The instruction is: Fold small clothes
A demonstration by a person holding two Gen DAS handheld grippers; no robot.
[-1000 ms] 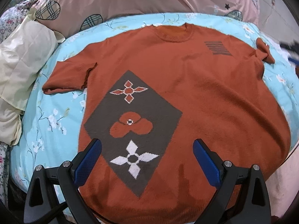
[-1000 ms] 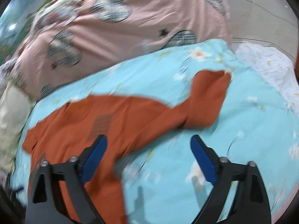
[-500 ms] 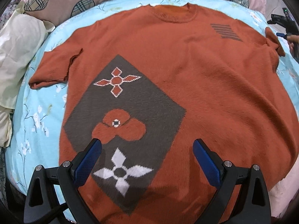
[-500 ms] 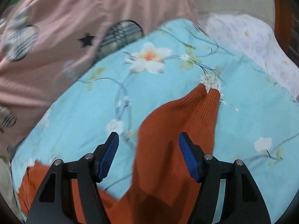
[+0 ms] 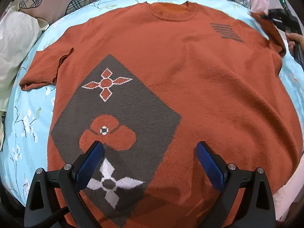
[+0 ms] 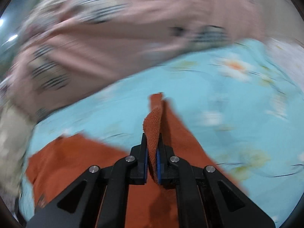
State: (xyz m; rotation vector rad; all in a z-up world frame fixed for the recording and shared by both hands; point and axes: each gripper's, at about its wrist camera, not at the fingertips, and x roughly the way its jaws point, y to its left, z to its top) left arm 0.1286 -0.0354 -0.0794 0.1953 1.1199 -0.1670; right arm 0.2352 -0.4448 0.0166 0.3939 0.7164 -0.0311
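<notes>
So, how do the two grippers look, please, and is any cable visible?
Both are black plastic frames with silver screws and triangular cut-outs. The left gripper has textured blue pads on its fingers, and a black cable leaves its lower left. The right gripper has the same blue pads; no cable shows there.

Both wrist views over sweater [image 5: 190,76]

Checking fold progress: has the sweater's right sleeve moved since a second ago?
Yes. The sleeve, flat on the blue sheet before, is now pinched and lifted by the closing right gripper.
</notes>
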